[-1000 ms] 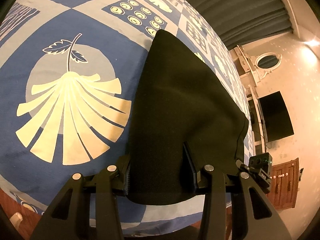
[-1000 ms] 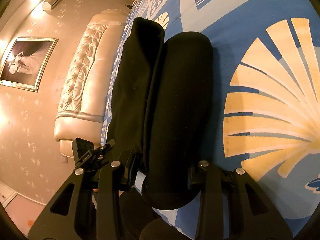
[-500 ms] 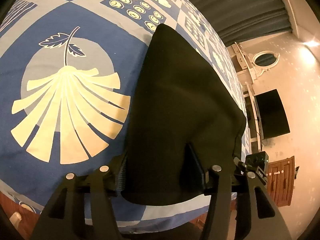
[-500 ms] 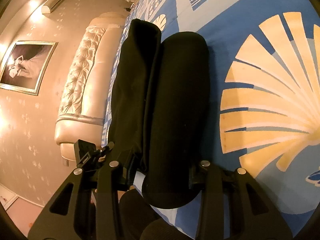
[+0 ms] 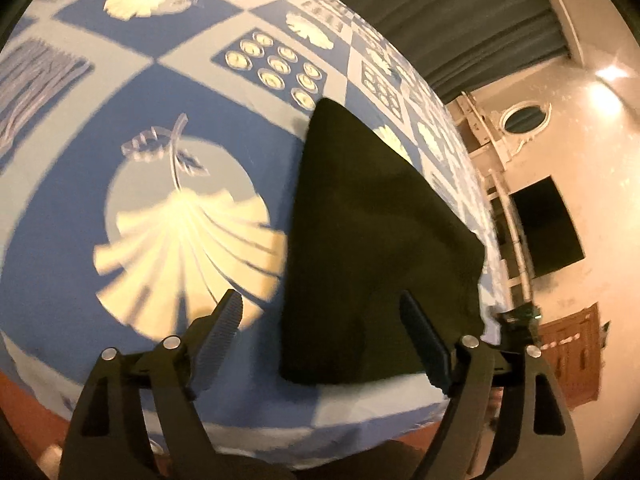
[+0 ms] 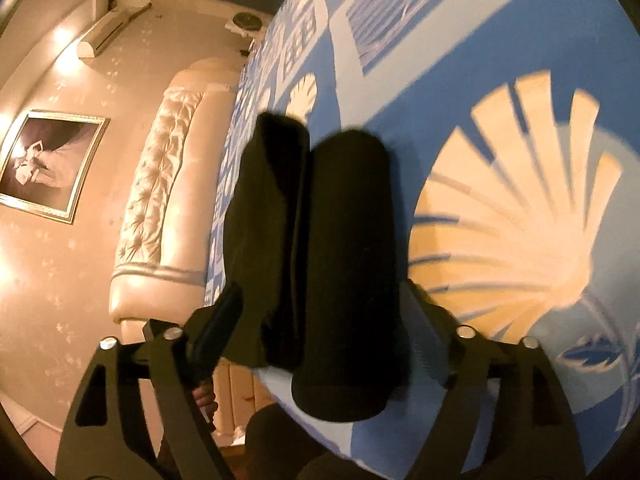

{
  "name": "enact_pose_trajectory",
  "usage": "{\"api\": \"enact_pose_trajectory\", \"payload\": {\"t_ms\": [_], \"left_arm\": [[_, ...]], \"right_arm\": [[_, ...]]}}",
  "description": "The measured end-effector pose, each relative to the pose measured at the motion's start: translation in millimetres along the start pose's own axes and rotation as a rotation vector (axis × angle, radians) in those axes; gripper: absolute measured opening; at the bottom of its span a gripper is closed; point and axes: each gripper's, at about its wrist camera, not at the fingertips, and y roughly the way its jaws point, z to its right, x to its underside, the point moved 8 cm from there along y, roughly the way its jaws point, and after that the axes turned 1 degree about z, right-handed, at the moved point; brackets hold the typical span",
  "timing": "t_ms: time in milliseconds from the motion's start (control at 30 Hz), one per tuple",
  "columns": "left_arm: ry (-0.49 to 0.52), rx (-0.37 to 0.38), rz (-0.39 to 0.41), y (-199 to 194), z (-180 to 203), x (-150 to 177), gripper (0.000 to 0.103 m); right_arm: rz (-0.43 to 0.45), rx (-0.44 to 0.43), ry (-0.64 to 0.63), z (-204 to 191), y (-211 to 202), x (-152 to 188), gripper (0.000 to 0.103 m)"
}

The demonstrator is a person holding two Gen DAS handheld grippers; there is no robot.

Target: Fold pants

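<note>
Left wrist view shows the black pants [image 5: 372, 240] lying flat on the patterned bed [image 5: 200, 92], the left tool [image 5: 320, 328] spread wide and empty. The right tool [image 6: 320, 320] likewise gapes, holding nothing. Soft, limp, light cloth, I judge; pinch it at a hem edge.

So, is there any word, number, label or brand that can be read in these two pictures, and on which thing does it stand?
None can be read.
Black pants: plain cloth, no label showing.
Bedspread: only leaf, shell and circle patterns, no letters.
Framed picture on the wall: an image, no writing visible.
Dark screen: blank.
Both tools, left and right: no marking visible.
Both views are motion-blurred, so small print could be missed.
</note>
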Motion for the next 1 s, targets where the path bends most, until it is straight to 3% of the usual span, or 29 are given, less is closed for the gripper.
{"api": "enact_pose_trajectory", "payload": {"t_ms": [200,600,833,1000], "left_arm": [[0.017,0.049,-0.033,27.8,-11.7,-22.2,0.079],[0.066,0.115,-0.065,76.5,2.6,-52.7,0.081],[0.072,0.146,-0.075,92.1,8.3,-71.8,0.081],[0.088,0.16,-0.105,100.8,11.8,-81.6,0.083]], "right_arm": [[0.002,-0.001,-0.013,2.6,12.7,-15.2,0.083],[-0.017,0.005,-0.063,-9.0,48.3,-45.6,0.091],[0.015,0.011,-0.061,-13.1,61.4,-65.1,0.092],[-0.016,0.016,-0.083,-14.4,70.0,-70.8,0.089]]}}
